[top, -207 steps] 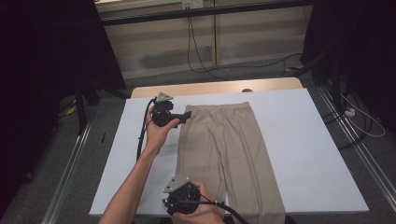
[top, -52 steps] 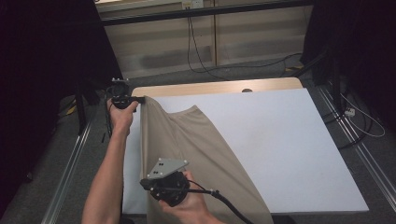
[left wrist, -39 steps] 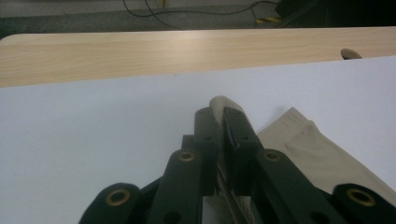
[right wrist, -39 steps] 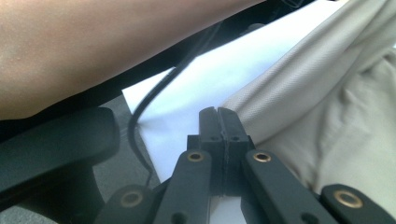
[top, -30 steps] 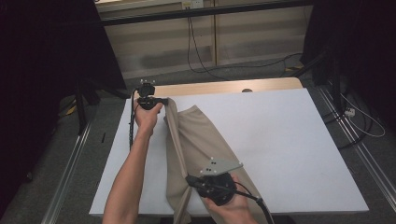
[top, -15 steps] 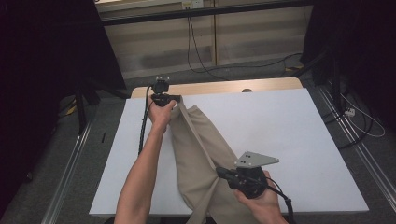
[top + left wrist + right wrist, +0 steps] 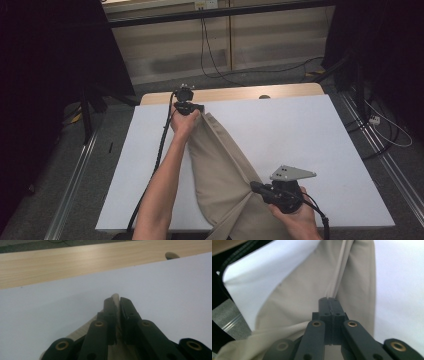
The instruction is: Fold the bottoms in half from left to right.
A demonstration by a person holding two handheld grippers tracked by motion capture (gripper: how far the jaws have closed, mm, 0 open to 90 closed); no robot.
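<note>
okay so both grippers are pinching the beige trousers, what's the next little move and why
Probably lower both ends onto the white table cover and then release. The left gripper and right gripper each clamp the beige fabric trousers, which lie folded diagonally, part overhanging the near edge.

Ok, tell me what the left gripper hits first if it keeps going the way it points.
The left gripper, shut on the trousers, points across the white sheet toward the far edge. Nothing stands in its line; past the sheet comes the bare wooden tabletop. Depth is hard to judge, so the way only looks free.
</note>
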